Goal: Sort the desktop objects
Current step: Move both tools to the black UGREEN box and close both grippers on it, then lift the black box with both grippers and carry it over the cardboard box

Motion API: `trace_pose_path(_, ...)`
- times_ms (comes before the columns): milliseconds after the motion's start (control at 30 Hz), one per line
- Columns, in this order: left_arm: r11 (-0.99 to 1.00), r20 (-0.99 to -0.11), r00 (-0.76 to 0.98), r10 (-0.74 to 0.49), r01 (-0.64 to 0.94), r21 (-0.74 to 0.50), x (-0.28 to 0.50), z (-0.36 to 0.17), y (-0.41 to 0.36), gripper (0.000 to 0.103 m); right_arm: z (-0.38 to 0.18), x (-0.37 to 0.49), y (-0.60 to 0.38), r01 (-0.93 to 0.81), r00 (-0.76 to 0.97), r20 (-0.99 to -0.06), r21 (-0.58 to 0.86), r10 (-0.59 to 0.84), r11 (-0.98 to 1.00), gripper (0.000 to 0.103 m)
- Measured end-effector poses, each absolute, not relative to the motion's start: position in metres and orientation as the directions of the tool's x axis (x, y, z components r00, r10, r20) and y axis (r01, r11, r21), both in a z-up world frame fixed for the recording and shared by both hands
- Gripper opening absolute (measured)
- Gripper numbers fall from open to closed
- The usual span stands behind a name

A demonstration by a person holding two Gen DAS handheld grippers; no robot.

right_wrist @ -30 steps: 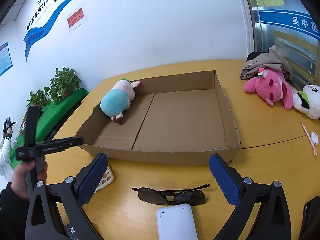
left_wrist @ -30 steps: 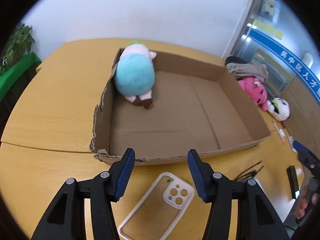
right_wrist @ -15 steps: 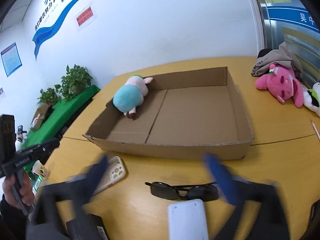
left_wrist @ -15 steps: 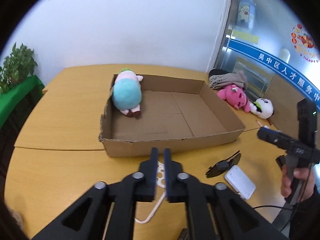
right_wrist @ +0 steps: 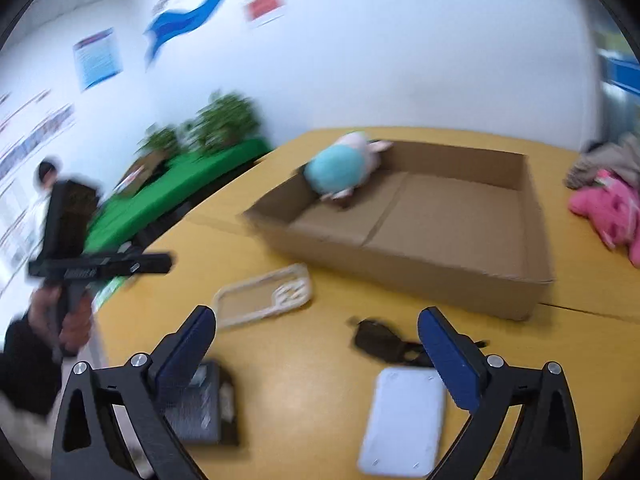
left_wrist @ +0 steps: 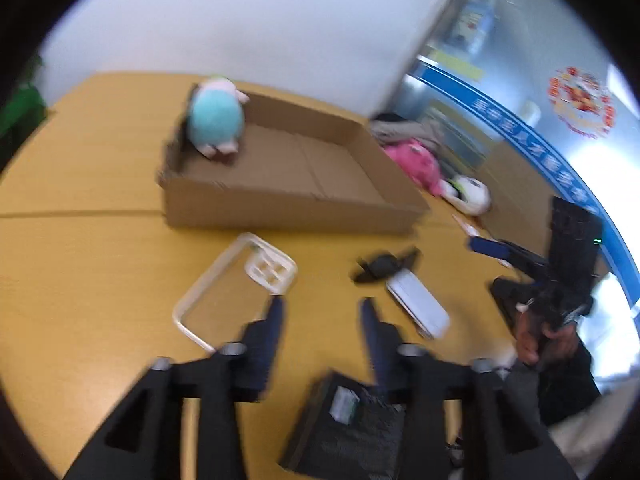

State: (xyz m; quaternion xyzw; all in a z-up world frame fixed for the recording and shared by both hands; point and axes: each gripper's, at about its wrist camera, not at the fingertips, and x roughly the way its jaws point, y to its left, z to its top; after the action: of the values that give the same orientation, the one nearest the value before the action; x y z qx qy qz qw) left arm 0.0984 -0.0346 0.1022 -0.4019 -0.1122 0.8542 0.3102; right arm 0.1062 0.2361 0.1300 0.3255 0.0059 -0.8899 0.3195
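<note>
A shallow cardboard box (left_wrist: 280,204) (right_wrist: 400,264) sits on the wooden table with a teal and pink plush toy (left_wrist: 216,120) (right_wrist: 340,164) in its far left corner. In front of it lie a clear phone case (left_wrist: 232,288) (right_wrist: 264,300), black sunglasses (left_wrist: 380,268) (right_wrist: 380,340), a white flat device (left_wrist: 418,308) (right_wrist: 404,420) and a black box (left_wrist: 348,420) (right_wrist: 200,404). My left gripper (left_wrist: 322,308) is open and empty, just right of the phone case. My right gripper (right_wrist: 316,344) is open wide and empty, above the table between the case and the sunglasses.
A pink plush (left_wrist: 416,160) (right_wrist: 612,208) and a white plush (left_wrist: 470,194) lie right of the box, with a grey cloth (right_wrist: 608,160) behind. Green-covered furniture with plants (right_wrist: 200,152) stands left of the table. Both views are motion-blurred.
My left gripper shut half a second ago and has opened again, now lower and right of the phone case. Both cameras have swung; the right gripper stays open.
</note>
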Motion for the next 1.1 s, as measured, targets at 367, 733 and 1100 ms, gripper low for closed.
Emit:
trace_pose_path(367, -0.700, -0.716, -0.225, 0.661, -0.529, -0.480, 0.126, 0.018, -0.023, 0.076, 0.013, 0.187, 0.133, 0.873, -0.143, -0.820, 0.159, -0.554, -0.462, 0.103)
trace_pose_path(733, -0.655, -0.656, -0.225, 0.721, -0.531, -0.538, 0.131, 0.003, -0.014, 0.077, -0.008, 0.198, 0.104, 0.862, -0.228, -0.804, 0.096, -0.549, -0.499, 0.103)
trace_pose_path(1100, -0.676, -0.663, -0.268, 0.699, -0.552, -0.489, 0.127, 0.025, -0.008, 0.077, 0.010, 0.207, 0.115, 0.831, -0.278, -0.756, 0.121, -0.593, -0.543, 0.102)
